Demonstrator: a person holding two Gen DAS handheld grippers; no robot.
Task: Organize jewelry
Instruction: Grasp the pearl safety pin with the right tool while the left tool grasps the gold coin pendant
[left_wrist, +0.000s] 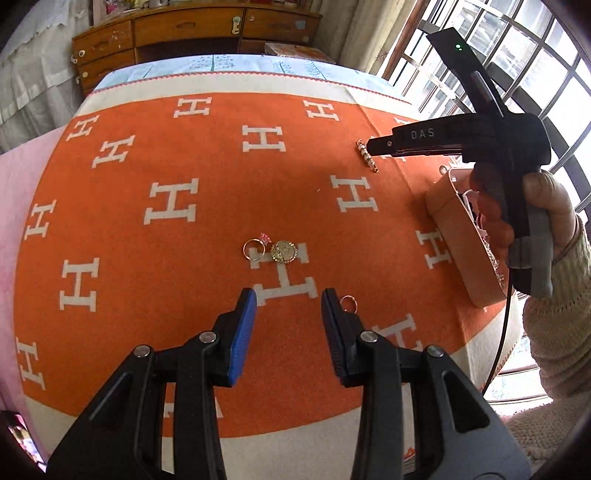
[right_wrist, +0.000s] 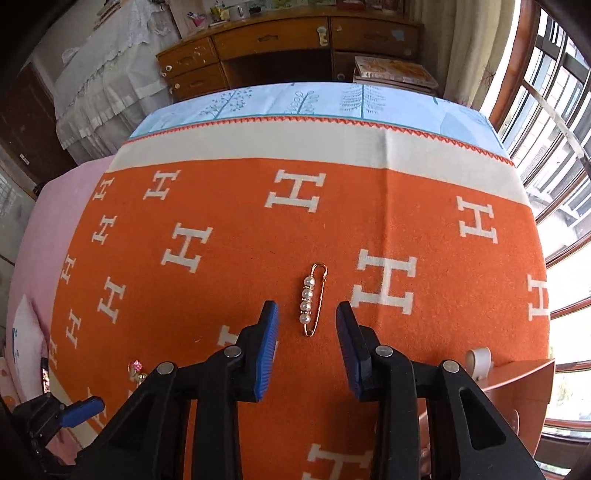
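Observation:
On the orange H-patterned blanket (left_wrist: 207, 155) lie a ring with a pink stone (left_wrist: 255, 246), a round gold brooch (left_wrist: 283, 252) beside it, and a small plain ring (left_wrist: 348, 304) by my left gripper's right finger. My left gripper (left_wrist: 289, 300) is open and empty, short of the ring and brooch. A gold pin with several pearls (right_wrist: 309, 300) lies just ahead, between the tips of my right gripper (right_wrist: 307, 314), which is open and empty. The pin (left_wrist: 366, 155) and the right gripper (left_wrist: 373, 144) also show in the left wrist view. A peach jewelry box (left_wrist: 461, 240) stands open at the right.
The blanket (right_wrist: 236, 229) covers a table with a light blue cloth (right_wrist: 295, 101) at the far edge. A wooden dresser (left_wrist: 192, 33) stands behind. Windows (left_wrist: 524, 55) are on the right. The box's lid (right_wrist: 517, 387) is near the right gripper. The pink-stone ring (right_wrist: 135, 367) shows at lower left.

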